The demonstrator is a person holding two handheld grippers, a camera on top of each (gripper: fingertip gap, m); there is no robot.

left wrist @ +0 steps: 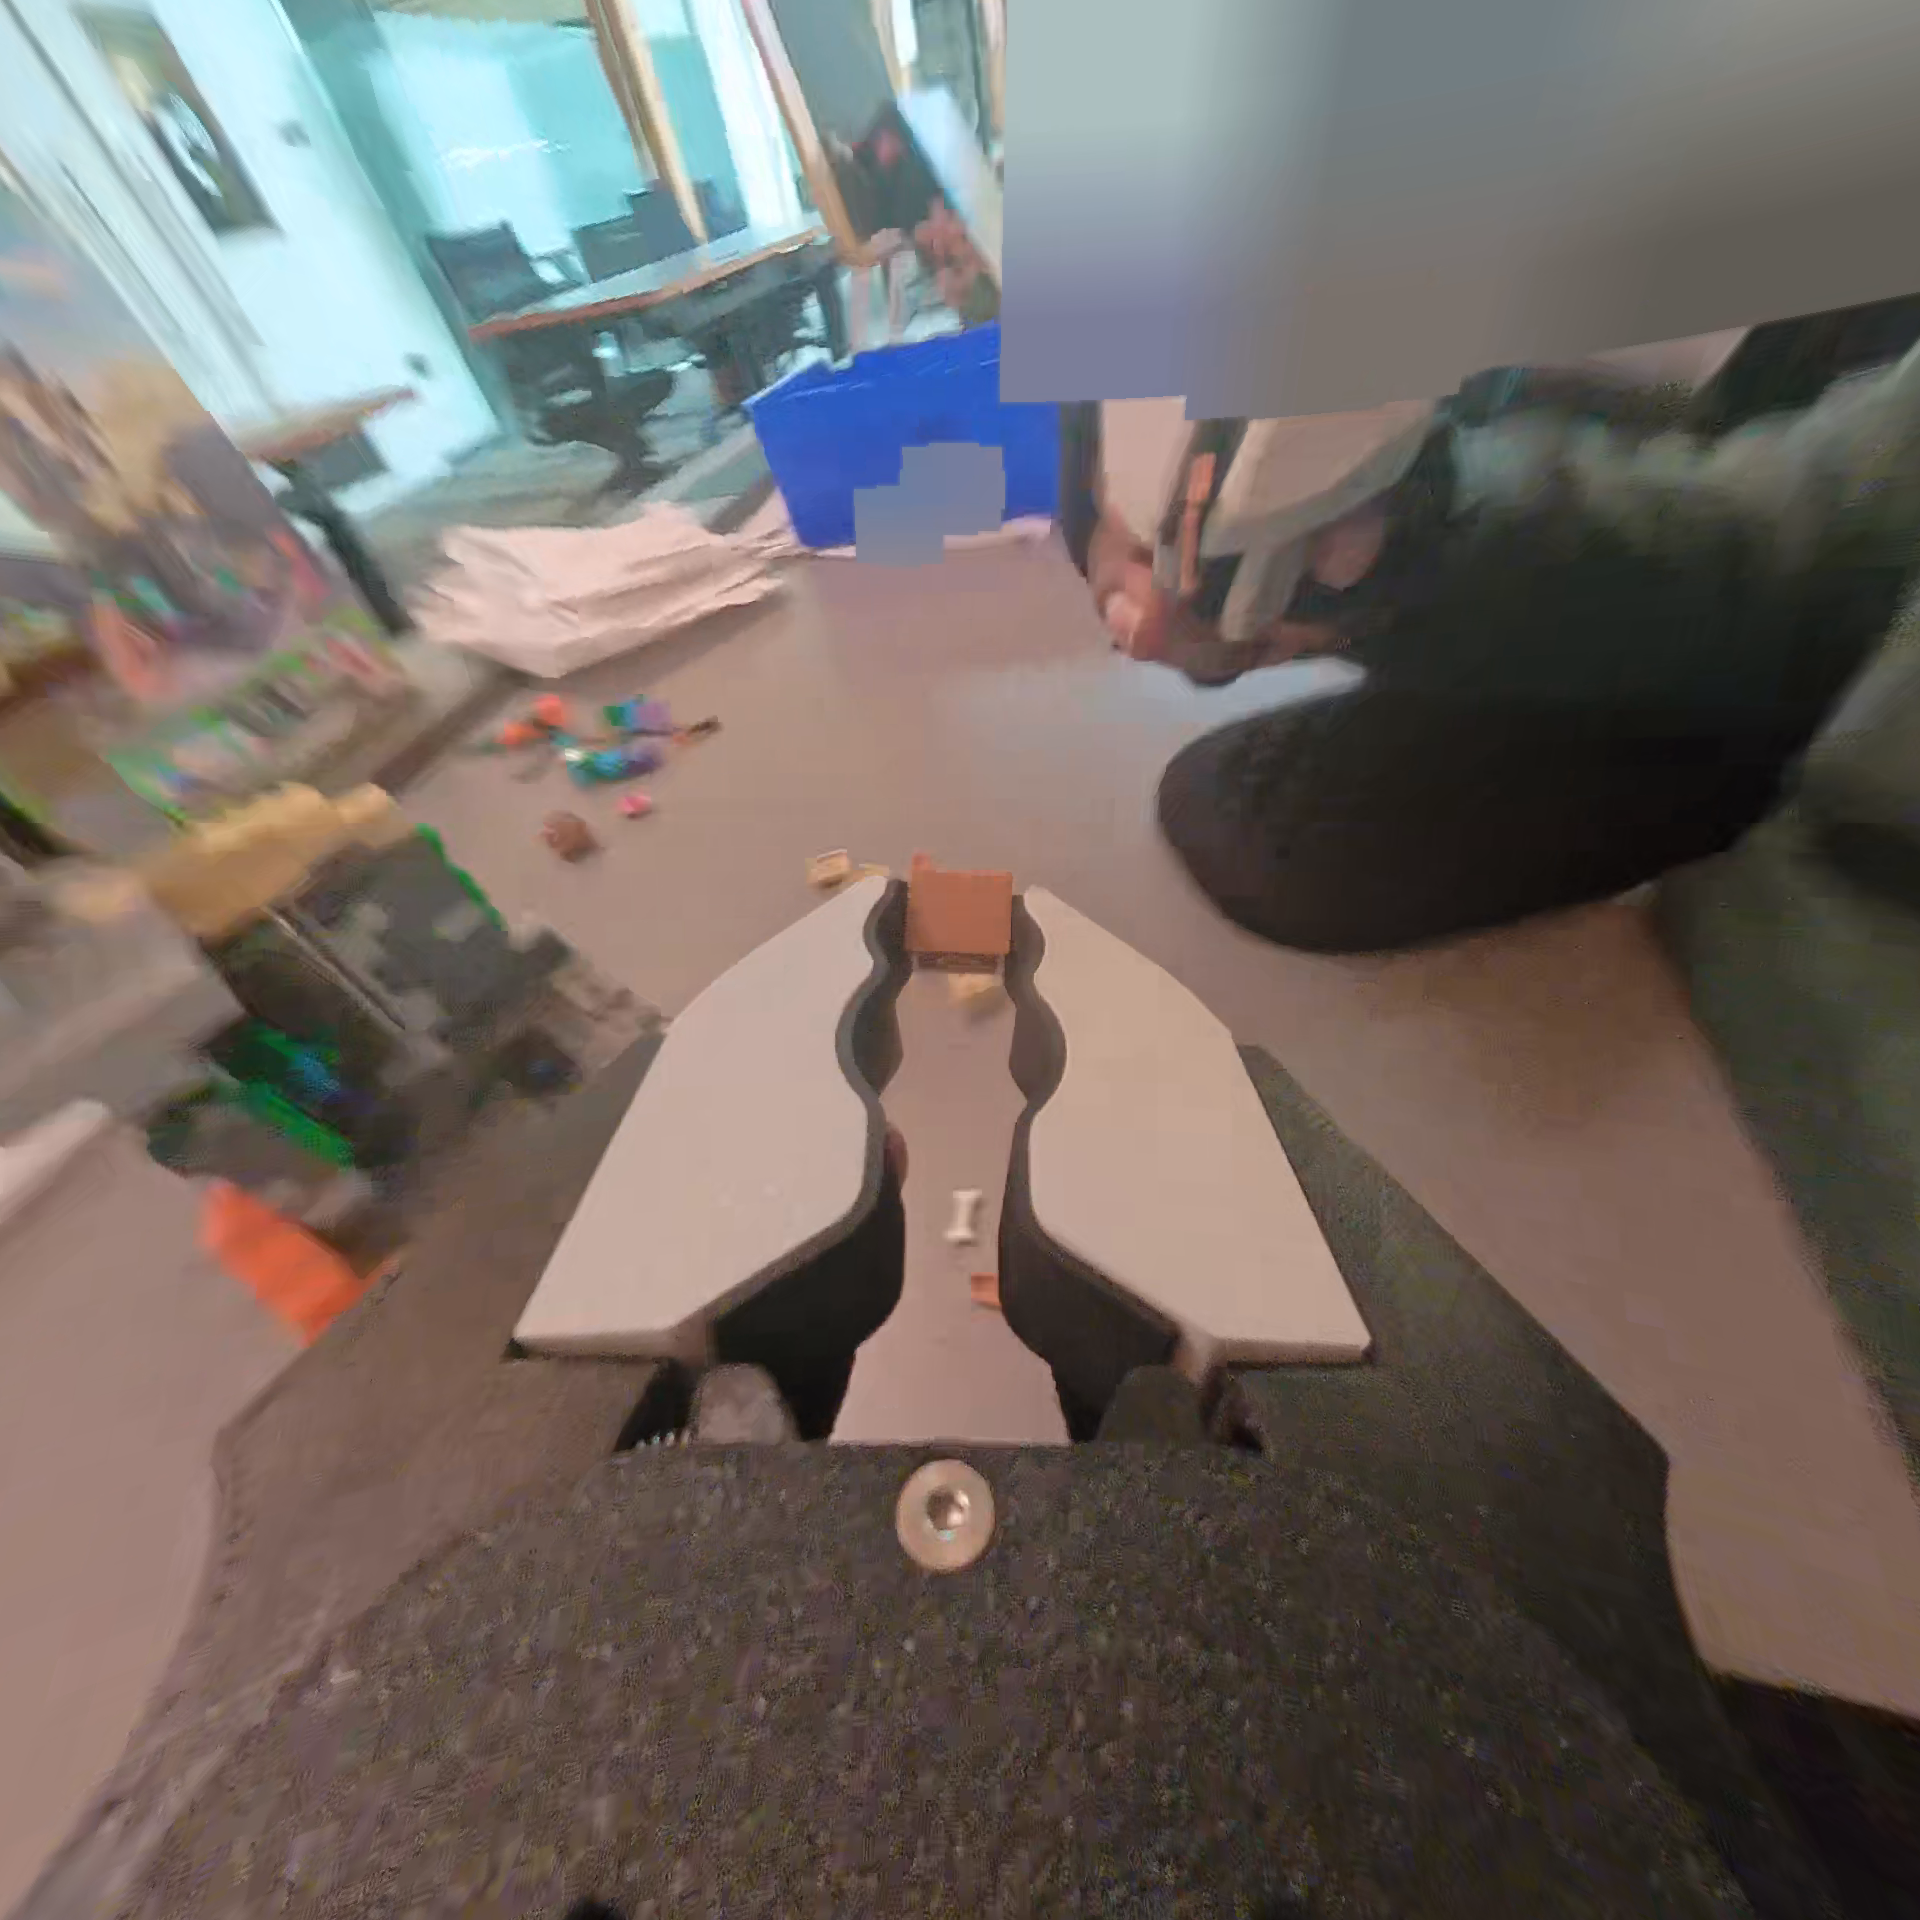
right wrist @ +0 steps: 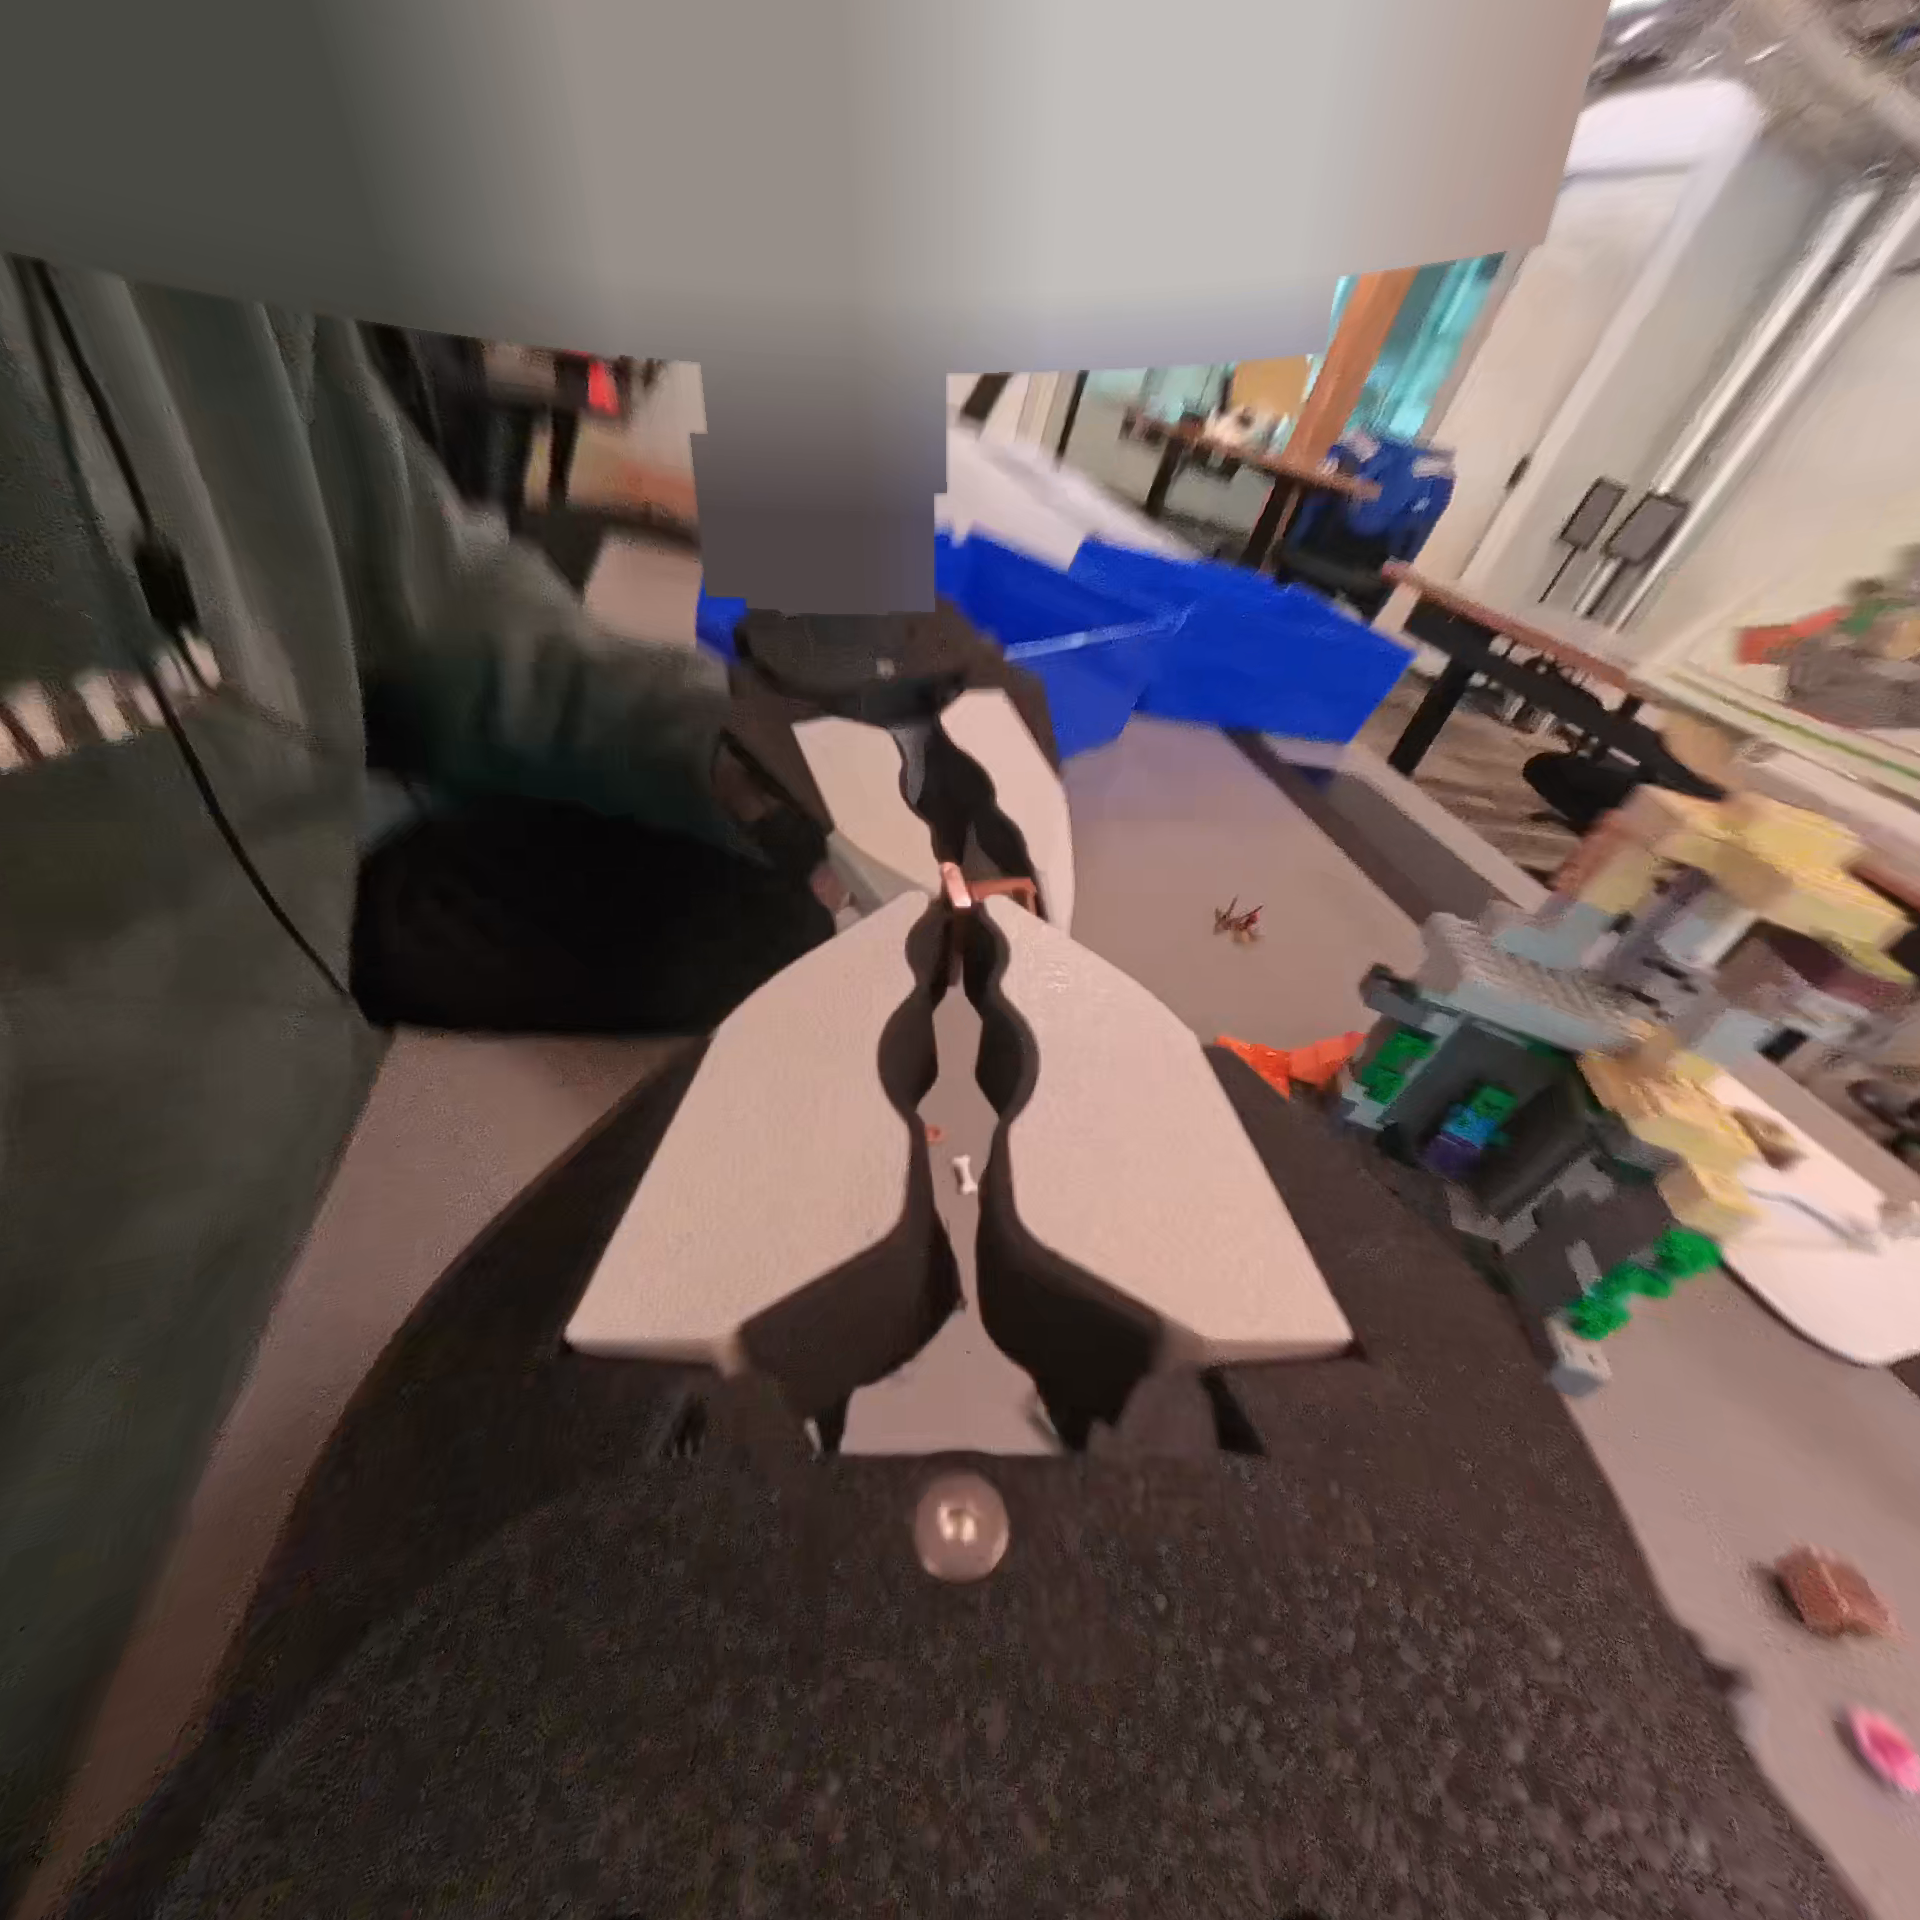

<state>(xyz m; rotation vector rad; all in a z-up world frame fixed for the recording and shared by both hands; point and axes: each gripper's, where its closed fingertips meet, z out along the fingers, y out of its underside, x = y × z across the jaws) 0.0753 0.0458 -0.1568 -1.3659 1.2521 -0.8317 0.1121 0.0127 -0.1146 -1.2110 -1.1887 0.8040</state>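
My left gripper is shut on a flat orange-brown square brick, held upright between its fingertips above the grey floor. My right gripper is shut on a small thin brown piece at its very tips. In the right wrist view the left gripper reaches in from above, a little beyond my right tips, with its brown brick seen edge-on. The two held pieces look close together; I cannot tell whether they touch.
A grey, green and tan brick-built model stands on the floor. Loose bricks lie scattered, and a white bone-shaped piece lies below the grippers. There are blue bins, and a person's dark-trousered knee. About 7 cm separates my left fingertips from my right.
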